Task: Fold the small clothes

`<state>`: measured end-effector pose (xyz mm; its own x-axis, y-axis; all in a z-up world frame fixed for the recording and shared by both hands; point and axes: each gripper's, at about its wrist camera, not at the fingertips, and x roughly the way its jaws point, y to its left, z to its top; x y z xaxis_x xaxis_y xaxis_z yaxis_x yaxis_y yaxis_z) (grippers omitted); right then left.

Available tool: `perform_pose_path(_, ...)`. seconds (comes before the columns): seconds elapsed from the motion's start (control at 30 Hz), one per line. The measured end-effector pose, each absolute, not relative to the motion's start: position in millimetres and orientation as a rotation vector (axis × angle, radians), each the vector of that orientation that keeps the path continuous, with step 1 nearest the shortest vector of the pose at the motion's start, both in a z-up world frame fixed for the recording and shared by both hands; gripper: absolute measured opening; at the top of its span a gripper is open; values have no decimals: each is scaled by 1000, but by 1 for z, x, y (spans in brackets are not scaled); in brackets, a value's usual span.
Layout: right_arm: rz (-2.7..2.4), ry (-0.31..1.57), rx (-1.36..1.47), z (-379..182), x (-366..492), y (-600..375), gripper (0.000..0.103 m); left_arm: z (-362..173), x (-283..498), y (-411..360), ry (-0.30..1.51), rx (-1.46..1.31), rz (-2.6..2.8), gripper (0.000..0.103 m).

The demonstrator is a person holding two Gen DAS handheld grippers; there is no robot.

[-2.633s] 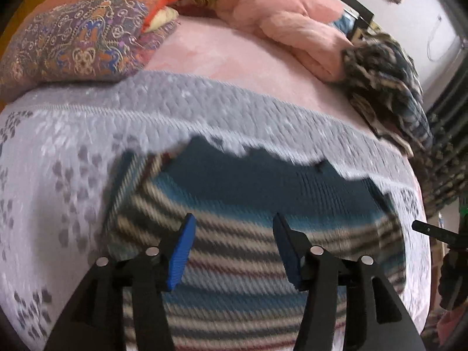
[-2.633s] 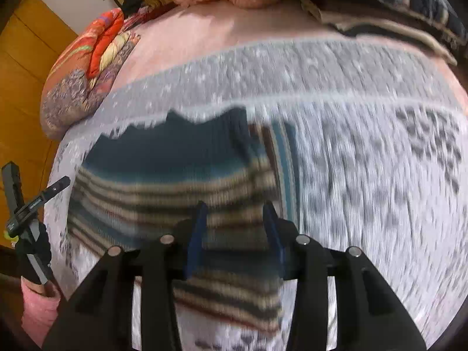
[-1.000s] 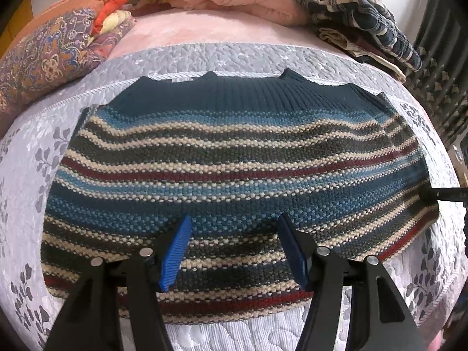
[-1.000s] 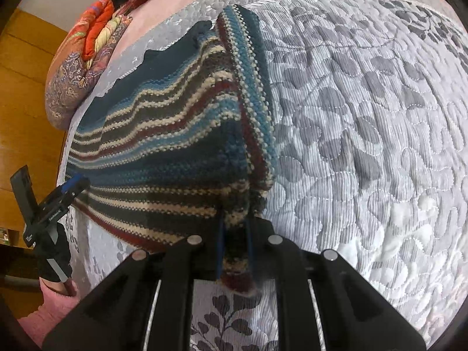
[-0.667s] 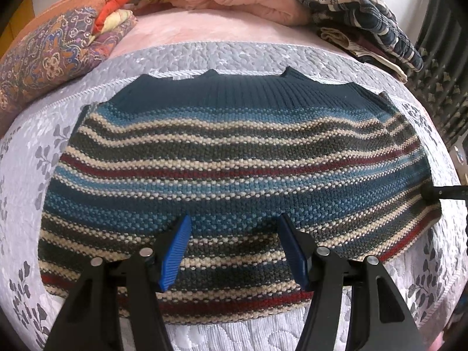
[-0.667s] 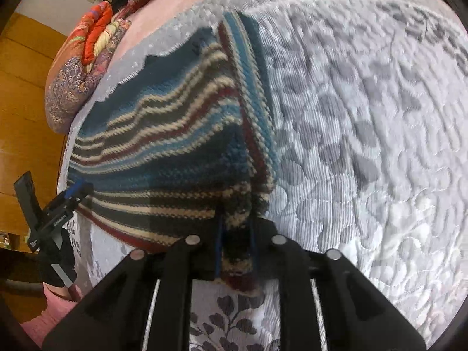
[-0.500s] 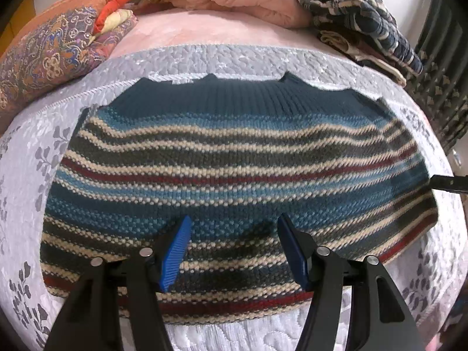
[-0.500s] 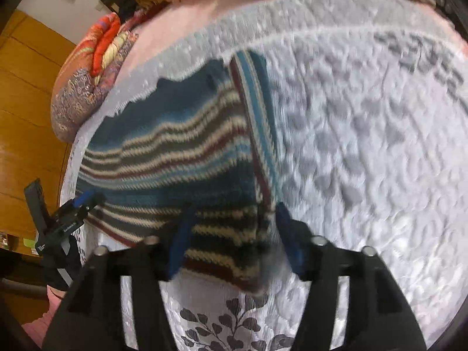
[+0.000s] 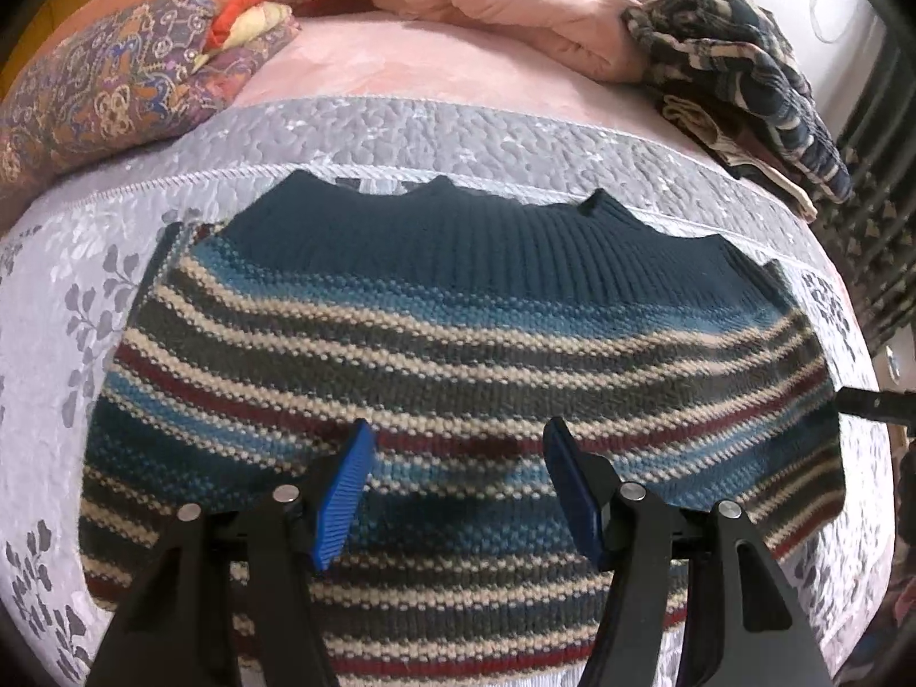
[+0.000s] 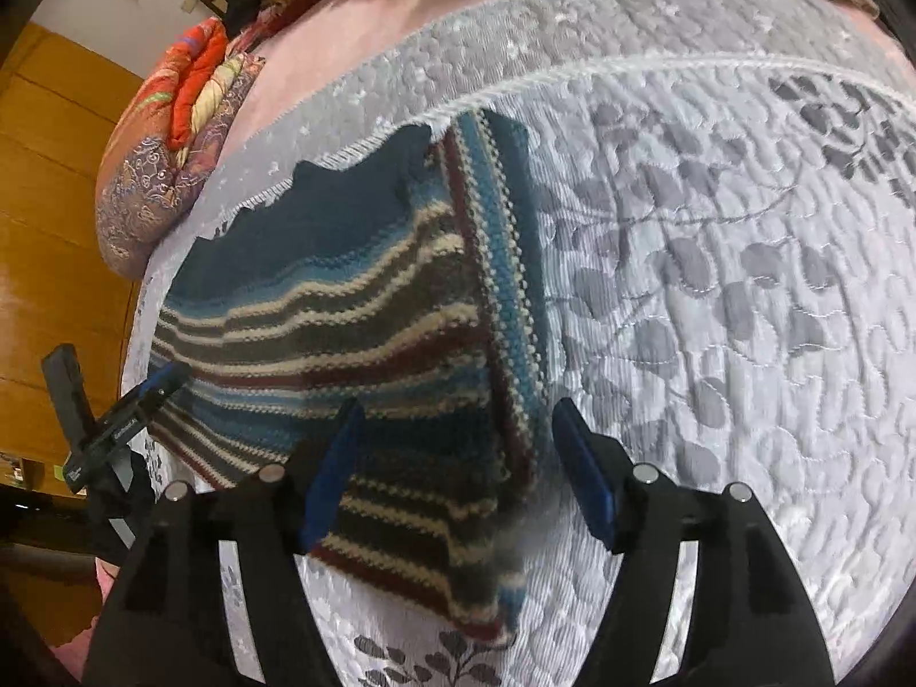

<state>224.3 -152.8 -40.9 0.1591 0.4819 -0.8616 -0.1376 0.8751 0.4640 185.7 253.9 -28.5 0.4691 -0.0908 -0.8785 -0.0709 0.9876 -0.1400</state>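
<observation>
The striped sweater (image 9: 458,378) lies flat on the grey quilted bedspread (image 9: 68,297), its long axis running side to side across the left wrist view, with the plain dark ribbed band along the far edge and the striped body reaching back toward the person. A folded-in sleeve or side strip (image 10: 509,263) runs along its right edge, front to back, at right angles to the stripes of the body. The left gripper (image 9: 458,486) hovers over the near middle of the sweater with its blue pads spread wide and nothing between them; whether the tips touch the knit cannot be told. The right gripper (image 10: 452,464) is also spread wide, empty, and straddles the near right corner, where the folded strip meets the near hem. That corner lies straight ahead of and just below the right fingers, so the right hand looks the nearer one for any grip on that side, while the left hand would be better placed for the near hem further along to the left. Judging from the lie of the cloth, the side fold is laid down and the next fold would probably cross the long axis, carrying one end over the other. A patterned pillow (image 9: 103,86), pink bedding (image 9: 515,6) and a heap of dark checked clothes (image 9: 738,74) sit well apart at the far end of the bed.
</observation>
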Motion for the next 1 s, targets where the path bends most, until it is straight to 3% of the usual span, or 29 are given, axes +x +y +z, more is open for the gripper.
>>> perform_pose_path(0.3,466,1365,385,-72,234,-146,67,-43,188,261,1091,-166,-19,64)
perform_pose_path(0.33,466,1354,378,-70,235,-144,63,-44,188,261,1089,-168,-22,64)
perform_pose_path(0.4,480,1349,382,-68,236,-143,46,-45,187,262,1087,-171,-27,65)
perform_pose_path(0.6,495,1334,405,-59,233,-141,25,-45,186,266,1088,-187,-41,65)
perform_pose_path(1.0,607,1263,363,8,224,-97,20,-32,177,286,1073,-250,-55,64)
